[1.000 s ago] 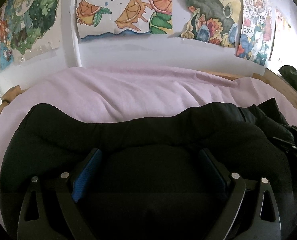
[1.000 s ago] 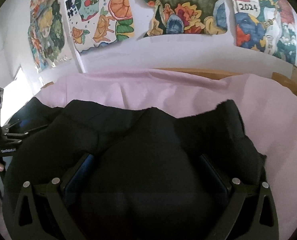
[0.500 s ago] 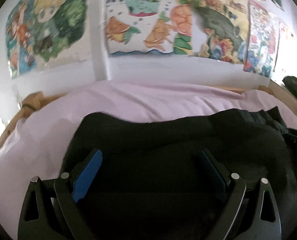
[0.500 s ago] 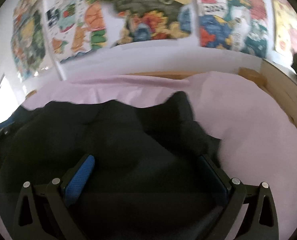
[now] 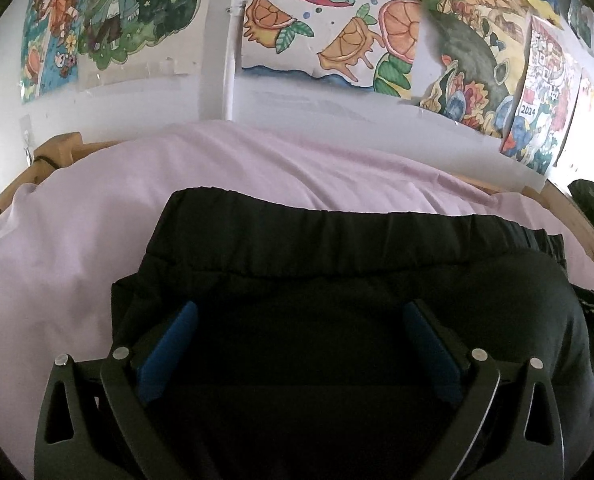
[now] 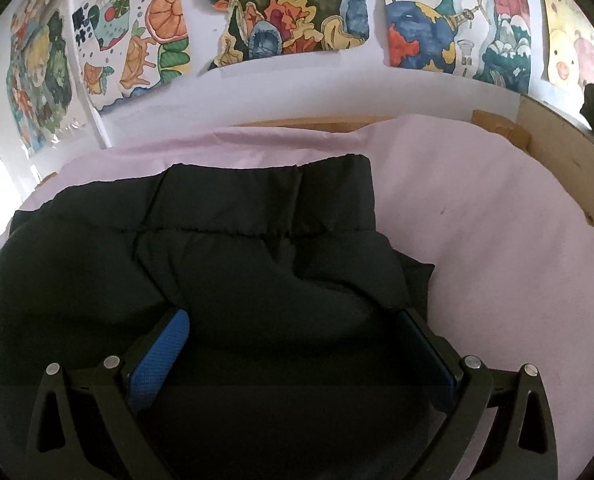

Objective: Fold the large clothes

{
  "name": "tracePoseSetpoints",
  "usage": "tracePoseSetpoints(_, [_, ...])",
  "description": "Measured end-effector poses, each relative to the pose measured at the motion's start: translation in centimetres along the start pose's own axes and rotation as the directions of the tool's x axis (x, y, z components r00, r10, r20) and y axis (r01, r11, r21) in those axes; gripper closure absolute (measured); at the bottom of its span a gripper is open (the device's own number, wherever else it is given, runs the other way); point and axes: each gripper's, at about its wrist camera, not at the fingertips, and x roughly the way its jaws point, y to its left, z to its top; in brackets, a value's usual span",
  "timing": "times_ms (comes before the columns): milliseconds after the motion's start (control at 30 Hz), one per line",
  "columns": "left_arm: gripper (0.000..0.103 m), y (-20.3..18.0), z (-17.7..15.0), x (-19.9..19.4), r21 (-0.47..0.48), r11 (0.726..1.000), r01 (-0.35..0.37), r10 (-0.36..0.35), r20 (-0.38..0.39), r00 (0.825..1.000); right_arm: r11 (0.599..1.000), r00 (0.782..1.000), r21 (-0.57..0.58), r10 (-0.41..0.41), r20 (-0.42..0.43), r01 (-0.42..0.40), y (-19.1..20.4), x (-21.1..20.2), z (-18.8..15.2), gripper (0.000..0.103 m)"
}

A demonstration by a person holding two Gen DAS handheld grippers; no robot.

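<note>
A large black garment (image 5: 337, 248) with a gathered elastic waistband lies spread on the pink bed sheet (image 5: 77, 240). In the left wrist view my left gripper (image 5: 300, 312) hovers over its left part. Its jaws are opening wide, black cloth lies below and between the blue pads (image 5: 169, 344), and neither pad presses on it. In the right wrist view my right gripper (image 6: 295, 316) stands open over the right end of the garment (image 6: 257, 208), where a loose fold bulges between its fingers.
The pink sheet (image 6: 497, 220) stretches beyond the garment to the right and far side. A wooden bed frame (image 6: 557, 152) rims the mattress. Painted posters (image 5: 337, 32) cover the white wall behind. A dark green cloth (image 5: 593, 208) hangs at the far right.
The left gripper has shifted left and the right gripper right, so each now sees its own end of the garment. The waistband, humped before, now lies flatter and straighter.
</note>
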Motion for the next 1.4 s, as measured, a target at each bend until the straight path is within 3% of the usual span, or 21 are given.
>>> tracePoseSetpoints(367, [0.002, -0.2, 0.1, -0.7, 0.002, 1.000, -0.023, 0.023, -0.019, 1.000, 1.000, 1.000, 0.012, 0.003, 0.028, -0.004, -0.3, -0.8, -0.4, 0.000])
tracePoseSetpoints(700, [0.002, 1.7, -0.7, -6.2, 0.026, 0.998, -0.056, 0.055, 0.015, 0.998, 0.998, 0.999, 0.038, -0.041, -0.011, 0.042, -0.8, -1.2, -0.9, 0.000])
tracePoseSetpoints(967, [0.002, 5.3, -3.8, -9.1, 0.018, 0.999, -0.051, 0.052, -0.044, 0.998, 0.996, 0.998, 0.077, -0.033, -0.060, 0.037, -1.7, -2.4, -1.7, 0.000])
tracePoseSetpoints(1133, [0.002, 7.8, -4.8, -10.1, -0.083, 0.995, 0.047, -0.053, -0.071, 0.996, 0.998, 0.999, 0.057, -0.004, -0.048, 0.007, -1.8, -3.8, -2.2, 0.000])
tracePoseSetpoints(1267, [0.002, 8.6, -4.6, -10.4, -0.137, 0.978, 0.159, -0.171, -0.081, 0.982, 0.983, 0.985, 0.071, 0.170, -0.043, -0.167, -3.1, -4.9, -3.4, 0.000])
tracePoseSetpoints(1400, [0.002, 8.4, -4.4, -10.0, -0.153, 0.948, 0.278, -0.298, -0.131, 0.945, 0.943, 0.947, 0.147, 0.312, -0.074, -0.299, -5.5, -5.0, -4.6, 0.000])
